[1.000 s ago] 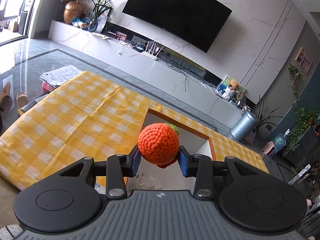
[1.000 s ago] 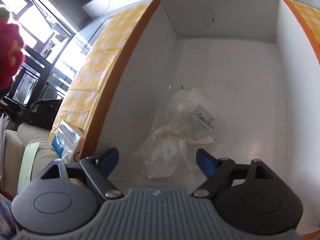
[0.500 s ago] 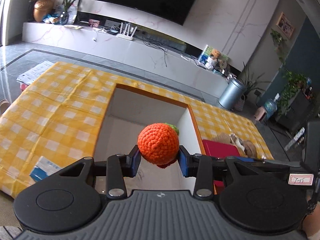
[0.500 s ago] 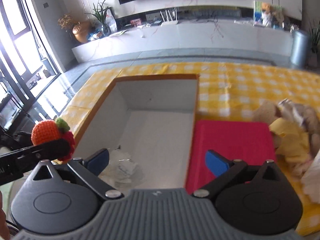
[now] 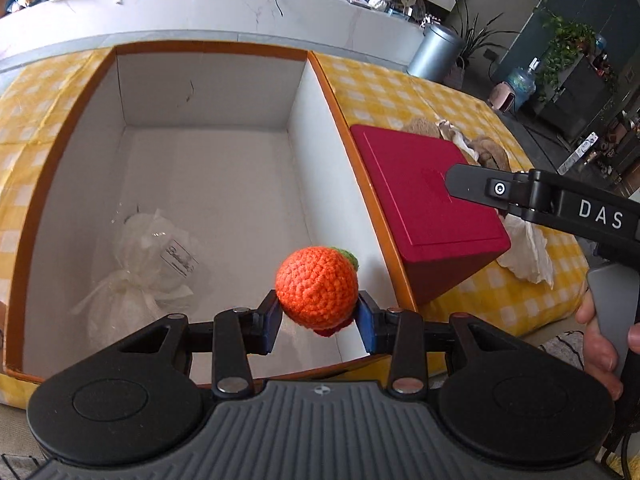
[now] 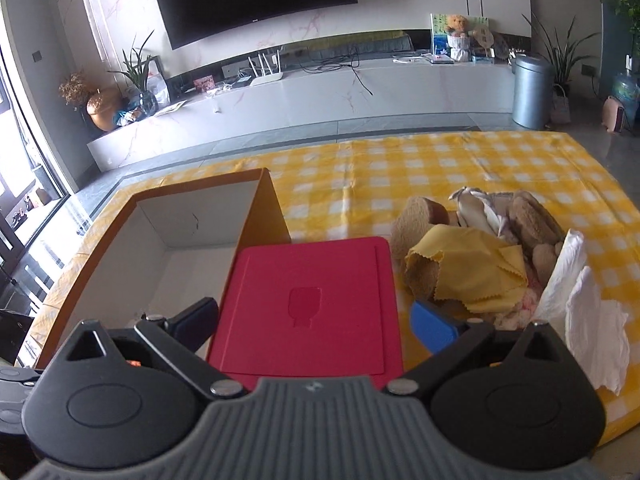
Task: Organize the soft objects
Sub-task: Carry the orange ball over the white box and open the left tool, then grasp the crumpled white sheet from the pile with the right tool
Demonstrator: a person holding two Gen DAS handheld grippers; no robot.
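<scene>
While your left gripper (image 5: 318, 316) pinches the orange crocheted ball with a green leaf (image 5: 317, 286) between its blue pads, it hangs over the near right part of the open orange-rimmed box with white inside walls (image 5: 312, 96). Ball is up off the box floor, not touching it. Down in the near left of the box lies a clear plastic bag of white stuff with a small label (image 5: 148, 264).

Your right gripper (image 6: 316, 320) is spread wide and empty, fingers either side of the red square flat-topped box (image 6: 308, 304) just right of the orange-rimmed one; whether they touch it, can't tell. In the left wrist view its black finger (image 5: 480, 186) reaches over that red lid.

Right of the red box, on the yellow-and-white checked cloth (image 6: 400, 164), sits the soft pile: brown plush toy (image 6: 420, 220), yellow pinked-edge cloth (image 6: 472, 268) draped on it, white crumpled tissue (image 6: 588, 312) at the right edge.
</scene>
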